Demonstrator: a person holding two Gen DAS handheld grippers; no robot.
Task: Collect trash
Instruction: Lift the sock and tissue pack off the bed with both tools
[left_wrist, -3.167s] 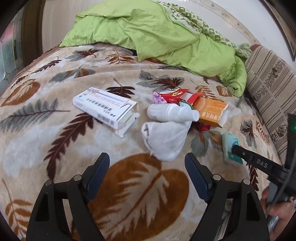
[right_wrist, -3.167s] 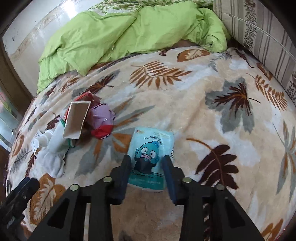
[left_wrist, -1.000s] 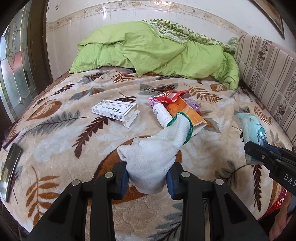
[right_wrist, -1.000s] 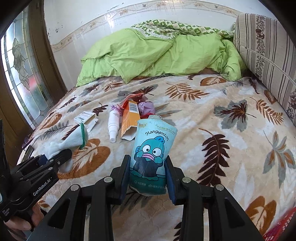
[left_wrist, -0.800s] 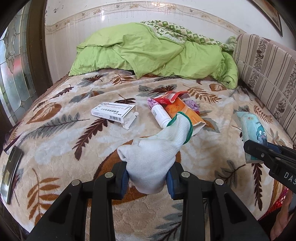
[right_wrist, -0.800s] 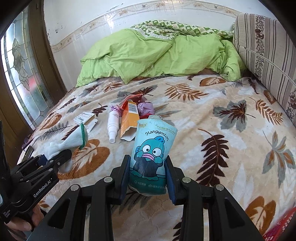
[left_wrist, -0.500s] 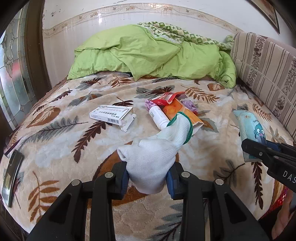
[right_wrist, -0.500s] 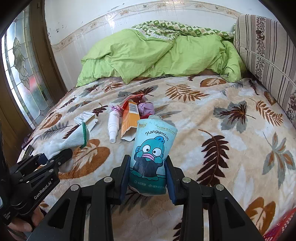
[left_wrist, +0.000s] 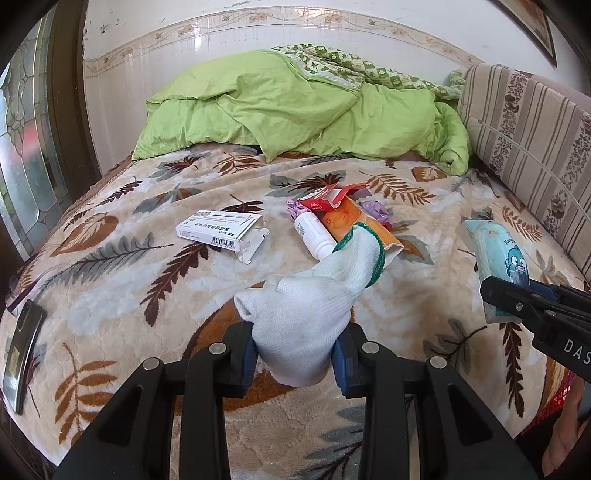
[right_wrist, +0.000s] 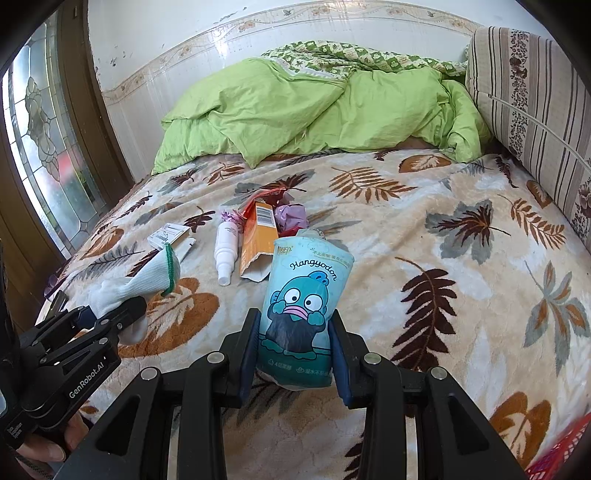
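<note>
jaws clamp "hangyodon" tissue pack (right_wrist: 301, 306), white glove (left_wrist: 314, 306)

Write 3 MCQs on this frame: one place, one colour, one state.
1. Where does the white box lie?
A. left of the white bottle
B. on the green duvet
C. in the right gripper

2. What colour is the cuff trim of the glove?
A. red
B. green
C. blue

3. What is the right gripper doing?
A. hanging open, empty
B. clamping the tissue pack
C. clamping the bottle

Key: 1 A, in the left wrist view the box sits left of the bottle on the blanket; 2 B, the trim is green; 3 B, both pads press the pack.
</note>
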